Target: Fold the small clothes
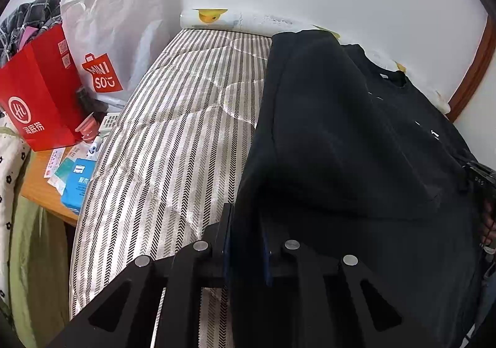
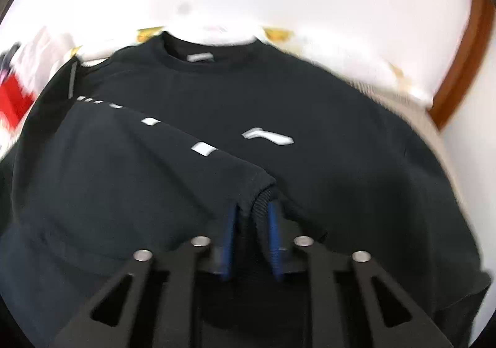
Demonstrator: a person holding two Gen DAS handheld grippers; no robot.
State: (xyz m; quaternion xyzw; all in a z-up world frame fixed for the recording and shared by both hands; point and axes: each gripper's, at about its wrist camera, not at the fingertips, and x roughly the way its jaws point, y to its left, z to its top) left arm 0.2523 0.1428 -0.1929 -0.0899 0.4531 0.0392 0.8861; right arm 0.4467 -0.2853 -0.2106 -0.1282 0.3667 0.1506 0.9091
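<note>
L gripper (image 1: 246,242) & R gripper (image 2: 251,224) — both clamped (pointing downward).

Black sweatshirt (image 2: 310,106) with white dashes down the sleeve (image 2: 173,143) and a white chest mark. Bed cover (image 1: 173,131) in grey-and-white herringbone stripes. Red paper bag (image 1: 40,94) with white lettering, white bag (image 1: 114,32) with a red logo, orange-brown desk (image 1: 43,190), black tongs (image 1: 245,242) with blue pads.
</note>
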